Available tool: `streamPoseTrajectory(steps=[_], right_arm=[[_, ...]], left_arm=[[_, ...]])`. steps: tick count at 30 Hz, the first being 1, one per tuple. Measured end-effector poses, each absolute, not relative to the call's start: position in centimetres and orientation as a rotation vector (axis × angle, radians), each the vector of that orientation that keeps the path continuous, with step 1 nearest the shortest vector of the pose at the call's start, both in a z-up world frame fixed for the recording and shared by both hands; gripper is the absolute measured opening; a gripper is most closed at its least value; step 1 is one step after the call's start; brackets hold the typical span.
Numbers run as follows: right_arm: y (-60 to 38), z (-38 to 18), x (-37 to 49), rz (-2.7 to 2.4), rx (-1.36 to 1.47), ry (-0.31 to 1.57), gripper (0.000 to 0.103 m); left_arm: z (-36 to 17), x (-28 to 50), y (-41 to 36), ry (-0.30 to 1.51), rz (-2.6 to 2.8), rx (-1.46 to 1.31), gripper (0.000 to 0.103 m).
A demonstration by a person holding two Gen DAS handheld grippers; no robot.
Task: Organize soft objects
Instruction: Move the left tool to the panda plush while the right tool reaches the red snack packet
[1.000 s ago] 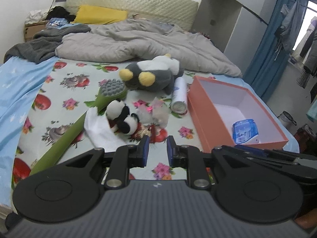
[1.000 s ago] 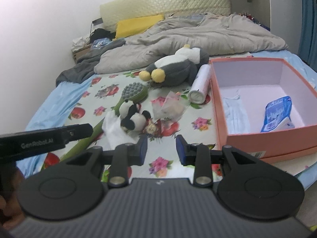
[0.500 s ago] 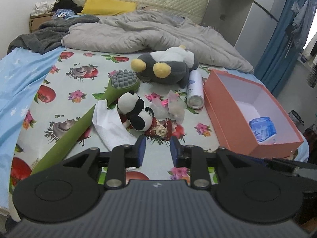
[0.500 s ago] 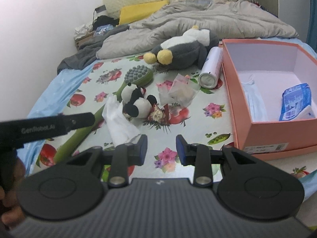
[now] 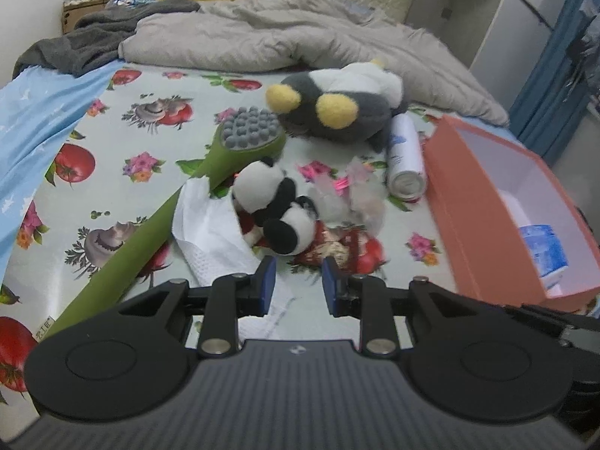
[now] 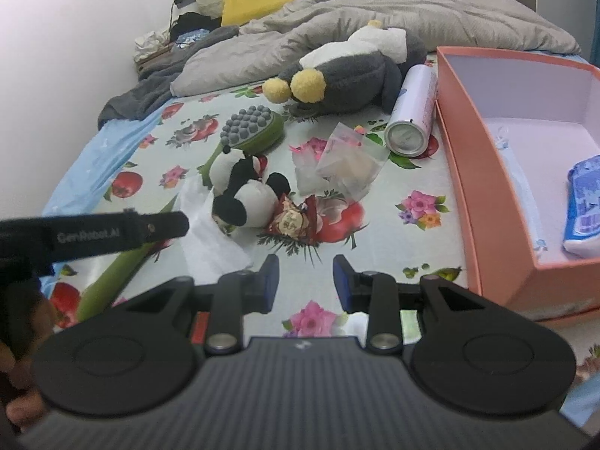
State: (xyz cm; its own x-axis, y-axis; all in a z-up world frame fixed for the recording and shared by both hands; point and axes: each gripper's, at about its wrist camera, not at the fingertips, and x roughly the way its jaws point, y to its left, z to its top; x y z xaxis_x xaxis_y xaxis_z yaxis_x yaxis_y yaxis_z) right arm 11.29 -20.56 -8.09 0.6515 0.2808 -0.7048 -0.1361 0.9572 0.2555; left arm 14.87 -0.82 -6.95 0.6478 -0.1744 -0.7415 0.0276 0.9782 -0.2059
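Note:
A small panda plush point(image 5: 270, 202) point(image 6: 240, 191) lies mid-bed on a white cloth point(image 5: 213, 225) point(image 6: 210, 240). Behind it rests a grey penguin plush point(image 5: 337, 108) point(image 6: 345, 75) with yellow feet. My left gripper point(image 5: 298, 273) hovers just short of the panda, open, nothing between its fingers. My right gripper point(image 6: 305, 273) is open and empty too, pointing at a red packet point(image 6: 292, 221) beside the panda. At the right stands an orange box point(image 5: 468, 206) point(image 6: 487, 195) with a blue pack point(image 6: 585, 195) inside.
A green massage brush point(image 5: 247, 135) point(image 6: 255, 131) runs under the cloth. A spray can point(image 5: 405, 153) point(image 6: 412, 112) and a clear plastic bag point(image 5: 356, 195) point(image 6: 337, 165) lie by the box. A grey duvet point(image 5: 281, 37) is heaped behind. The left gripper's body point(image 6: 112, 228) crosses the right view.
Both grippers have come forward and down toward the toys, which now look larger. The left jaws stand a little wider than a second ago. Nothing on the bed has moved.

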Motion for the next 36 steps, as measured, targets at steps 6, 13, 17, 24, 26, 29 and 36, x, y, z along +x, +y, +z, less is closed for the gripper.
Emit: streamPoseTrajectory(steps=[6, 13, 17, 24, 26, 29, 36], right_arm=[[-20.2, -9.7, 13.8, 0.249, 0.183, 0.845, 0.036], [-19.5, -11.4, 16.3, 0.258, 0.164, 0.860, 0.049], [-19.2, -12.1, 17.8, 0.242, 0.160, 0.864, 0.063], [-18.4, -13.8, 20.1, 0.258, 0.145, 0.865, 0.063], [-18.2, -14.2, 20.7, 0.264, 0.151, 0.864, 0.063], [-18.1, -14.6, 21.3, 0.270, 0.157, 0.860, 0.063], [-17.4, -15.9, 21.9, 0.309, 0.145, 0.872, 0.061]], left_arm=[[-9.4, 17.2, -0.4, 0.894, -0.090, -0.175, 0.032], [-11.6, 19.7, 0.7, 0.923, -0.069, -0.194, 0.049], [-12.5, 21.0, 1.1, 0.931, -0.079, -0.216, 0.056], [-13.7, 23.1, 1.7, 0.946, -0.111, -0.302, 0.062], [-13.9, 23.4, 1.7, 0.949, -0.123, -0.317, 0.063], [-13.9, 23.5, 1.5, 0.944, -0.132, -0.313, 0.063], [-13.8, 24.0, 1.5, 0.945, -0.164, -0.385, 0.063]])
